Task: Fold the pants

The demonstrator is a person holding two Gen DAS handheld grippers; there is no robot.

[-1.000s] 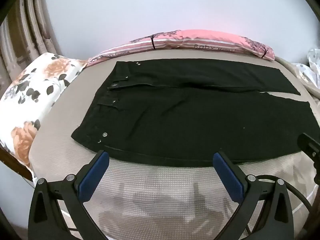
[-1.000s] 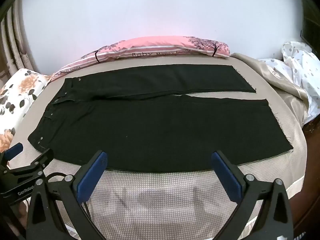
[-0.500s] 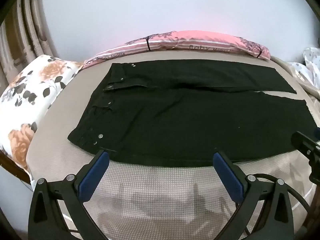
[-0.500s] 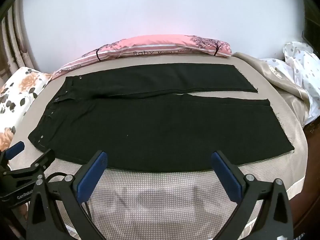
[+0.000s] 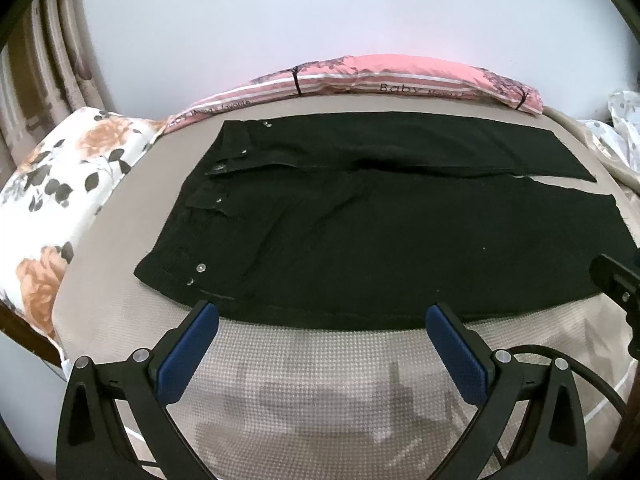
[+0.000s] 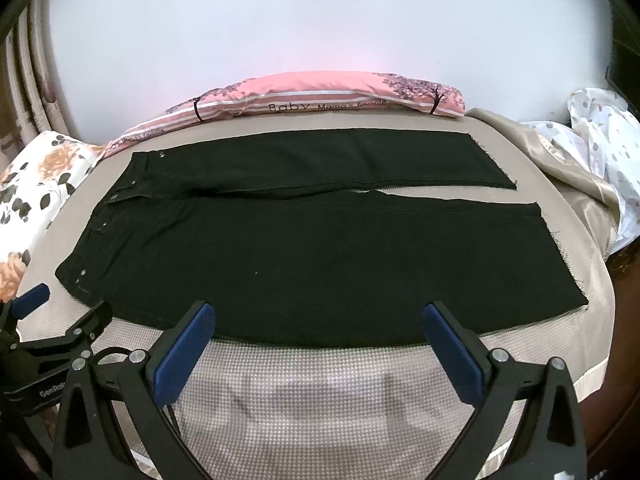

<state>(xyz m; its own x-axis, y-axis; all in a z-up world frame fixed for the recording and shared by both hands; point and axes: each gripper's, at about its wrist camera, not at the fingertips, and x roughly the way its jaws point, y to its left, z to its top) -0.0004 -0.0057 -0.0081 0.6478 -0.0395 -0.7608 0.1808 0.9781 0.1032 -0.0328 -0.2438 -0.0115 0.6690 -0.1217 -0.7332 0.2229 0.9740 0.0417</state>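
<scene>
Black pants (image 5: 380, 232) (image 6: 312, 248) lie flat on the beige bed (image 5: 320, 392), waistband with metal buttons to the left, both legs stretched to the right. My left gripper (image 5: 322, 314) hovers open just in front of the near edge of the pants, toward the waist end, nothing between its blue pads (image 5: 188, 354). My right gripper (image 6: 318, 312) is open too, at the near edge of the closer leg. Each gripper shows at the side of the other's view: the right one (image 5: 616, 284), the left one (image 6: 60, 332).
A pink striped pillow (image 6: 320, 94) lies along the far side against the white wall. A floral pillow (image 5: 60, 184) sits at the left. A crumpled white spotted cloth (image 6: 600, 148) and a beige satin sheet (image 6: 560, 160) are at the right. Curtains hang far left.
Both grippers have edged slightly forward toward the pants' near edge, and the left view has shifted a little to the left. The pants have not moved.
</scene>
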